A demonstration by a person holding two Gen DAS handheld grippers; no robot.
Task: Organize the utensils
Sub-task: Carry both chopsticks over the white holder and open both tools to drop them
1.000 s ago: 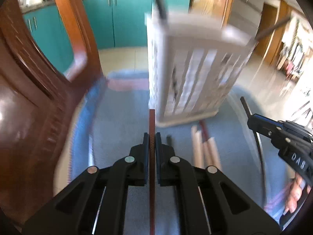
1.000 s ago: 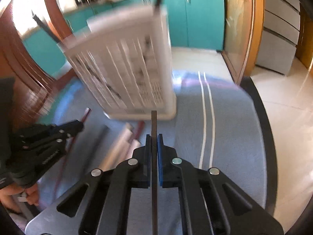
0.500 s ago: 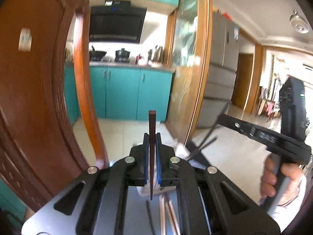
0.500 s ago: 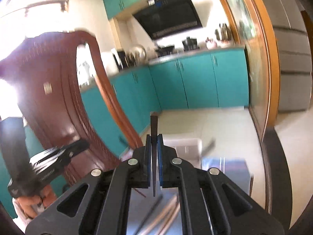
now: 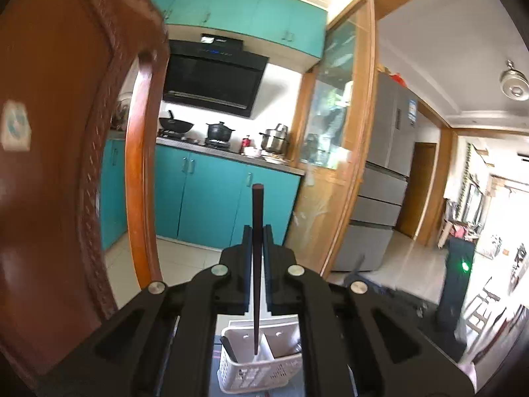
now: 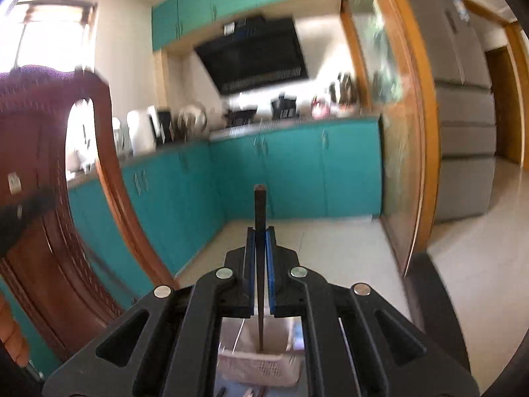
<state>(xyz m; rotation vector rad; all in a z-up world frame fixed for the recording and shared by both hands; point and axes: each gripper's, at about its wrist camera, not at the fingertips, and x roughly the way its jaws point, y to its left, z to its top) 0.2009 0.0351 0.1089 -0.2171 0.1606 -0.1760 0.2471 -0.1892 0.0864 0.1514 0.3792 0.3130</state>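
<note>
- A dark brown chopstick (image 5: 257,248) stands upright in my left claw (image 5: 257,258), pinched between the two pressed-together pads, its blunt end above the fingertips and its thin end pointing down at the white utensil basket (image 5: 258,367).
- A black chopstick (image 6: 260,264) is pinched the same way in my right claw (image 6: 260,261), squeezed between blue-edged pads, thin end hanging over the basket (image 6: 258,364).
- The basket sits below both claws; in the left wrist view it shows a centre divider and a dark utensil in the compartment left of it.
- More sticks lie just in front of the basket on the blue mat (image 6: 238,390), blurred.
- A carved wooden chair back (image 5: 66,165) rises left of the basket.
- Teal cabinets (image 5: 215,198), a black range hood (image 5: 211,79), and pots on the stove stand well behind the basket, and a grey fridge (image 5: 386,172) farther right.
</note>
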